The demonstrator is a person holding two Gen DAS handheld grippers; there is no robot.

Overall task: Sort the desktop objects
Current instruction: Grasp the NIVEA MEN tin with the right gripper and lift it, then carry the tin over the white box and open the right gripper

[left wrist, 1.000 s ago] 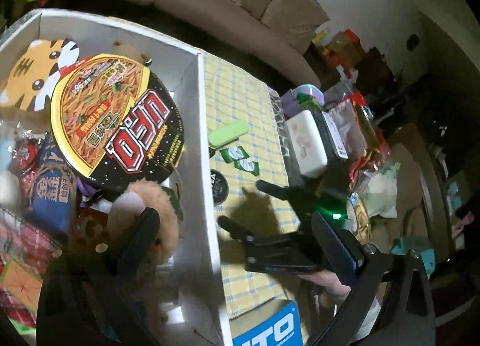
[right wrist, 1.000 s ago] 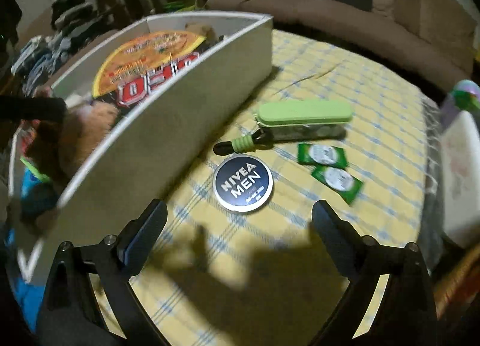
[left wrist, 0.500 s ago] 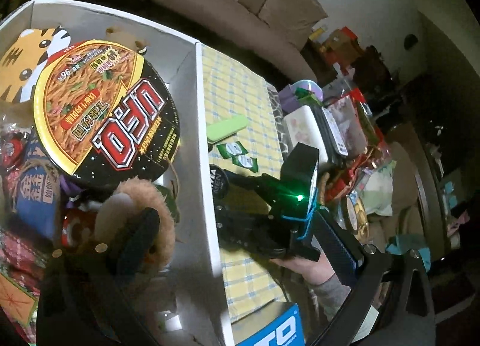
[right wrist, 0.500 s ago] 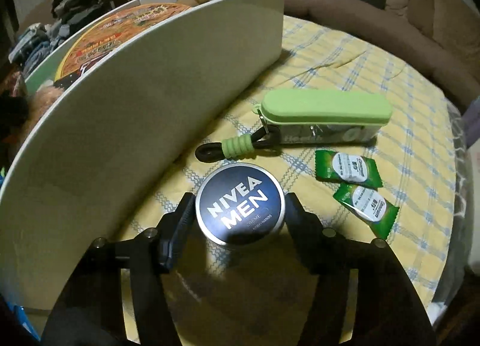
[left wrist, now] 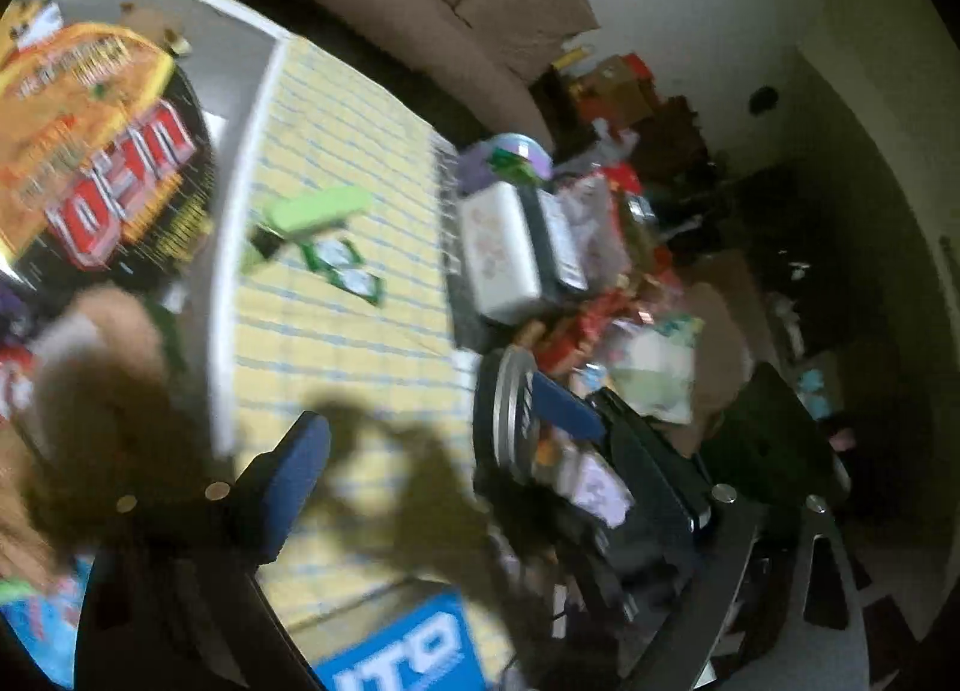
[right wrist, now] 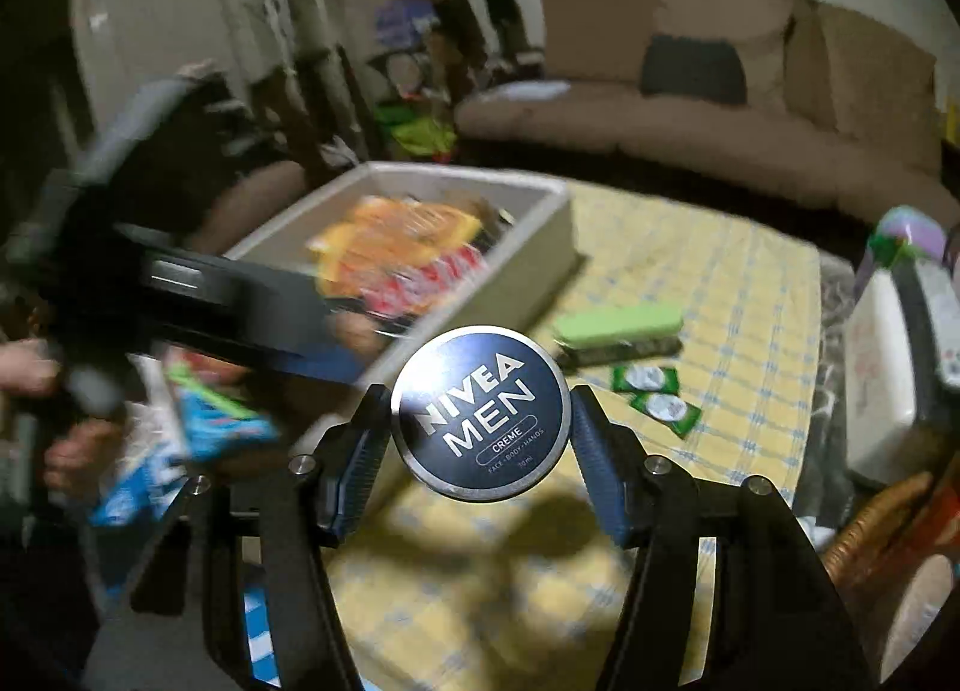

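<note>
Both blue-padded fingers of the right gripper (right wrist: 479, 439) are clamped on the rim of a round Nivea Men creme tin (right wrist: 479, 411), which is lifted clear of the yellow checked tablecloth (right wrist: 738, 295) with its dark blue lid facing the camera. Below and beyond the tin, a lime-green case (right wrist: 618, 324) lies on the cloth, and two small green sachets (right wrist: 655, 393) lie side by side near it. To the left stands a white storage box (right wrist: 540, 235) with a large U.F.O. instant-noodle bowl (right wrist: 402, 253) on top of its contents. A brown sofa (right wrist: 720, 133) runs behind the table.

The left gripper (left wrist: 441, 430) hangs over the near end of the table with its fingers spread wide and nothing between them; the right gripper (left wrist: 540, 433) shows edge-on beside it, tin in its grip. This view is badly motion-blurred, but the noodle bowl (left wrist: 102, 151) in the white box (left wrist: 240, 199), the green case (left wrist: 318, 208) and the sachets (left wrist: 348, 268) can be made out. What looks like a blue carton (left wrist: 402, 649) sits at the table's near edge, and cluttered packets (left wrist: 600, 301) fill the right side.
</note>
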